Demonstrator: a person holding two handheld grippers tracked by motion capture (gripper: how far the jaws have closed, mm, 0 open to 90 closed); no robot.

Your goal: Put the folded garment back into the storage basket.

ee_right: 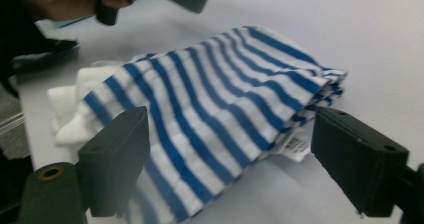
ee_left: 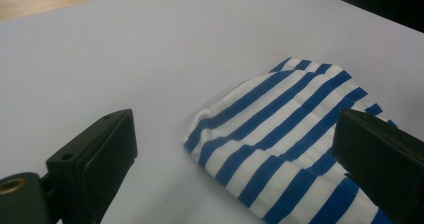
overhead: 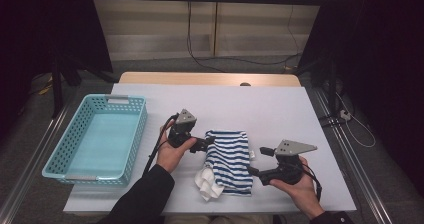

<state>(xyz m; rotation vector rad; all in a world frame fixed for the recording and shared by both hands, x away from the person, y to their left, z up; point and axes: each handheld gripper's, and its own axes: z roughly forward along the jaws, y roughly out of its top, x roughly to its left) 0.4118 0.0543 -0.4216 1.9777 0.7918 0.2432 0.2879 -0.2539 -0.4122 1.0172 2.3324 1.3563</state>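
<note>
Far left of the high view there's a light blue perforated plastic basket (overhead: 95, 139) sitting on the white table top (overhead: 280, 109), nothing in it that I can see. Moving right, my left gripper (overhead: 204, 145) is in my left hand (overhead: 172, 153) just left of centre, jaws spread apart and pointing at the left edge of the folded blue-and-white striped cloth (overhead: 229, 160). In the left gripper view the cloth (ee_left: 295, 129) lies between and past my jaws, not pinched. A plain white bit of fabric (overhead: 207, 183) sticks out at the cloth's lower left corner. Right of the cloth, lower right of the frame, my right gripper (overhead: 257, 161) is also wide open, one jaw by each end of the cloth's right edge. The right gripper view shows a small white label (ee_right: 295, 146) under the fold.
</note>
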